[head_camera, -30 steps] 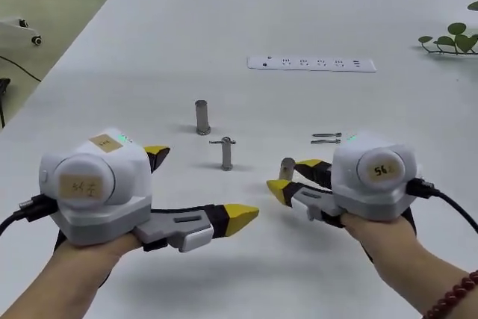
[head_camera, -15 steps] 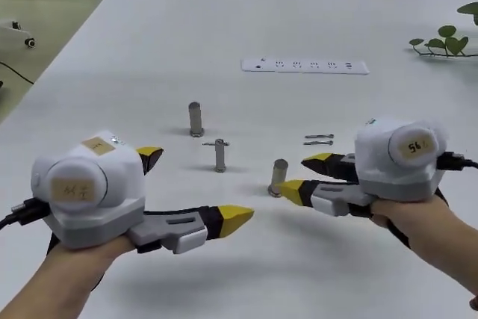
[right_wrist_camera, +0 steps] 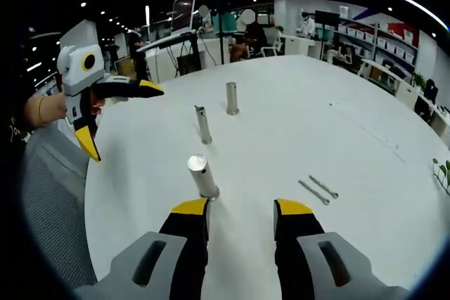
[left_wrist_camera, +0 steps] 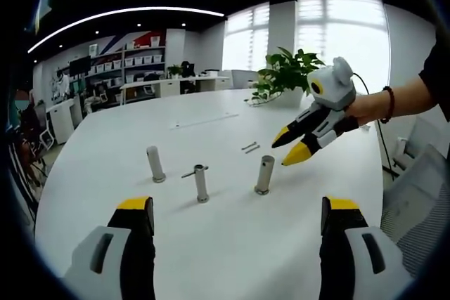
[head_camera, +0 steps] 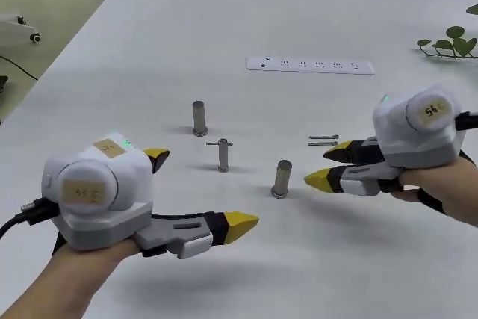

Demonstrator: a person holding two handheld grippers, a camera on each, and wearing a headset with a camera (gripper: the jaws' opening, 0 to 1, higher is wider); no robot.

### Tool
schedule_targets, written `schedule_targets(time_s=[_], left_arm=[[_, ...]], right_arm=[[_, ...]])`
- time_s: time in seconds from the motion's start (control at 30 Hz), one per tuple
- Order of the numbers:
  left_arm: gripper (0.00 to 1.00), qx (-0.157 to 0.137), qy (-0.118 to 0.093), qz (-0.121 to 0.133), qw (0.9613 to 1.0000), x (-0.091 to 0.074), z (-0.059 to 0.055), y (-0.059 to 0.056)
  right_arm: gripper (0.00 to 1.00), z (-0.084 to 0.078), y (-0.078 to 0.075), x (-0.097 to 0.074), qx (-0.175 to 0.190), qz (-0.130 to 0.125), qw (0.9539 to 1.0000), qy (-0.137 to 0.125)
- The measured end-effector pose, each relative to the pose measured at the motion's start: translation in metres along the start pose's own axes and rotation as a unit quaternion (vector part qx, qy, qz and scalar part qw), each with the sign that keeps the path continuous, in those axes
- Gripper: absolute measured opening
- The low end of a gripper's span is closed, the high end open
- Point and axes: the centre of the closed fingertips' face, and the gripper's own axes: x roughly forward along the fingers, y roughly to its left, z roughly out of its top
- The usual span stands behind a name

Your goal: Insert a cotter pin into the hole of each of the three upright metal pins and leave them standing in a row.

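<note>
1. At the near left of the white counter (head_camera: 149, 50), the left gripper (head_camera: 200, 189) hovers with its jaws spread wide and nothing between them.
2. Beyond it stands the left pin (head_camera: 199, 118), upright and bare, the farthest of the three metal pins.
3. Just right of that and a little nearer is the middle pin (head_camera: 223, 156), also upright, with a cotter pin (head_camera: 217, 142) pushed crosswise through the hole near its top.
4. Nearer again and further right stands the right pin (head_camera: 281, 178), upright with nothing through it. The three pins form a slanted row, each apart from the next.
5. Two loose cotter pins (head_camera: 323, 140) lie flat side by side on the counter, to the right of the row and behind the right pin.
6. The right gripper (head_camera: 326, 165) hangs above the counter with its jaws apart and empty. Its yellow tips point left, close to the right pin but clear of it.
7. A white power strip (head_camera: 310, 66) lies further back on the counter.
</note>
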Motion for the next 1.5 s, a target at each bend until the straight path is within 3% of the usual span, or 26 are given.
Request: schedule_targets(time_s=[0.13, 0.33, 0.57, 0.63, 0.97, 1.3, 1.5], left_arm=[[0.97, 0.006, -0.006, 0.005, 1.0000, -0.001, 0.003, 0.002], [0.96, 0.019, 0.002, 0.008, 0.9998, -0.001, 0.001, 0.003], [0.91, 0.025, 0.002, 0.014, 0.9996, 0.000, 0.002, 0.004], [0.90, 0.026, 0.004, 0.014, 0.9996, 0.000, 0.002, 0.004], [0.89, 0.022, 0.009, 0.013, 0.9996, 0.000, 0.001, 0.003], [0.87, 0.020, 0.010, 0.008, 0.9997, 0.000, 0.001, 0.003], [0.85, 0.020, 0.015, 0.005, 0.9997, 0.001, -0.001, 0.003]], right_arm=[[0.30, -0.004, -0.016, 0.001, -0.030, -0.011, 0.9990, 0.033], [0.28, -0.003, -0.038, 0.003, -0.049, -0.014, 0.9972, 0.055], [0.26, -0.005, -0.055, 0.011, -0.045, 0.002, 0.9961, 0.077], [0.25, -0.005, -0.076, 0.019, -0.048, 0.002, 0.9948, 0.089], [0.18, -0.015, -0.083, 0.028, -0.070, 0.013, 0.9895, 0.126], [0.10, -0.024, -0.099, 0.037, -0.086, 0.022, 0.9827, 0.162], [0.07, -0.024, -0.098, 0.039, -0.086, 0.029, 0.9803, 0.175]])
